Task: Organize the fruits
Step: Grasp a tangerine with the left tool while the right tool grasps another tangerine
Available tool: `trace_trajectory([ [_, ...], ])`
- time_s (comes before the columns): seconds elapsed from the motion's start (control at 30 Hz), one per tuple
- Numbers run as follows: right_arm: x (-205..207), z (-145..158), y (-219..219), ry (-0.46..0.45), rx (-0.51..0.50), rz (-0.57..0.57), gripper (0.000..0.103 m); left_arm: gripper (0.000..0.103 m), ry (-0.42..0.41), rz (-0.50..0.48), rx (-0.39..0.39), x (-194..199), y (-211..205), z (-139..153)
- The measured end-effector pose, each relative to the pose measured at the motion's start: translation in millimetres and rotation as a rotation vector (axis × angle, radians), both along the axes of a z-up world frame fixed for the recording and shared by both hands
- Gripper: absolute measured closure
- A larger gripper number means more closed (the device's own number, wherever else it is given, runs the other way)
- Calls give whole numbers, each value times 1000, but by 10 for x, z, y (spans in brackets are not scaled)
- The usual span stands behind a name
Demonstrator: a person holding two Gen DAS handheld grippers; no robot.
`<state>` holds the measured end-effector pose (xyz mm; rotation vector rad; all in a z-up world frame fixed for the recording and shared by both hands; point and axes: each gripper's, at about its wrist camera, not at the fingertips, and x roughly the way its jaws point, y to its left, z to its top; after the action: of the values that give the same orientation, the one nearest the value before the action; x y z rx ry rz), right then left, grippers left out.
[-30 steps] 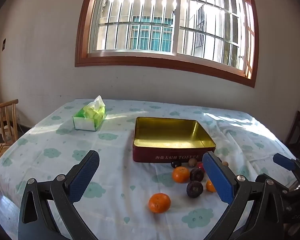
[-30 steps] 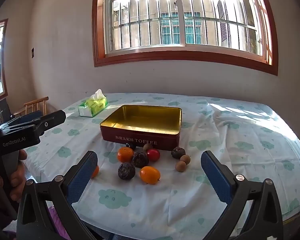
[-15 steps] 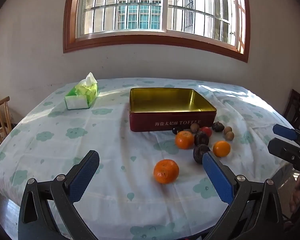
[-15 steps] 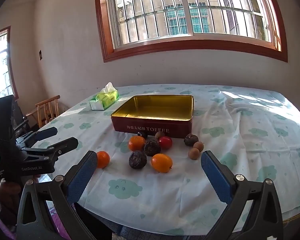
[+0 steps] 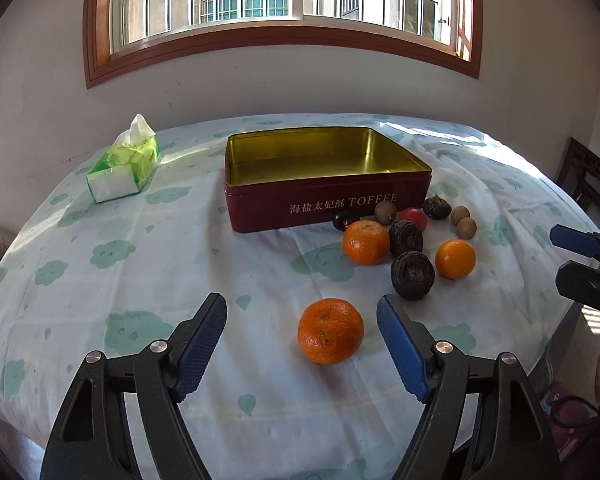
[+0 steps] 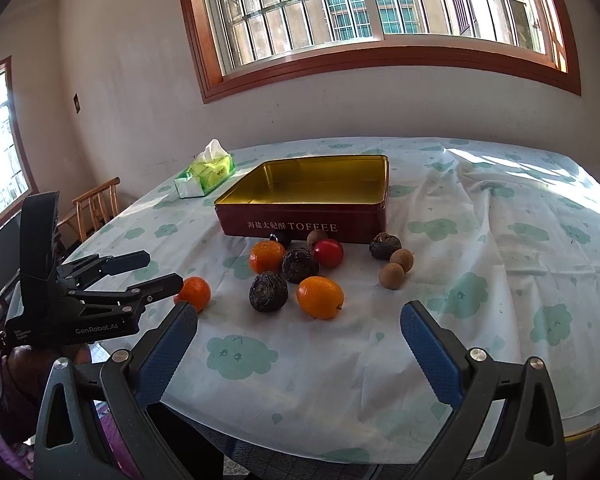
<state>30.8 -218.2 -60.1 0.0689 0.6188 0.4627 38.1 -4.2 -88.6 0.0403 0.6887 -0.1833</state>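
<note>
Hovering wide-jawed over the cloud-print tablecloth (image 5: 148, 264), the left gripper (image 5: 302, 344) frames a dimpled orange mandarin (image 5: 330, 330), apart from both fingers, near the table's edge. Farther right, mixed fruits cluster beside the open toffee tin (image 5: 324, 204). The right gripper (image 6: 299, 338) gapes empty.

We note a green-and-white tissue box (image 5: 122, 168) on the pale cloud-print tablecloth (image 5: 100, 264), white tissue poking up. Behind it stand a plain white wall (image 5: 260, 84) and a brown-framed barred window (image 5: 284, 4). Wooden slatted chair (image 6: 94, 208) at the table's left.
</note>
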Motion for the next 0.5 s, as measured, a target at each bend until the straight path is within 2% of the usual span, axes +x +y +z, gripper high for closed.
trace_trajectory([
  [0.1,79,-59,-16,19,-20,16,16,25,23,-11,13,103,-24,-61],
  [0.17,152,-108,-24,38,-33,32,28,27,47,-17,23,175,-36,-124],
  [0.3,341,-211,-5,76,-56,70,33,40,105,-38,16,296,-45,-262],
  [0.37,440,-234,36,86,-79,97,33,54,133,-53,-11,325,-46,-328],
  [0.4,478,-232,57,77,-91,103,33,57,111,-46,-3,301,-59,-326],
  [0.43,520,-232,84,70,-103,115,33,64,112,-51,0,298,-69,-333],
  [0.5,622,-259,171,82,-137,165,33,64,108,-50,-2,287,-64,-336],
])
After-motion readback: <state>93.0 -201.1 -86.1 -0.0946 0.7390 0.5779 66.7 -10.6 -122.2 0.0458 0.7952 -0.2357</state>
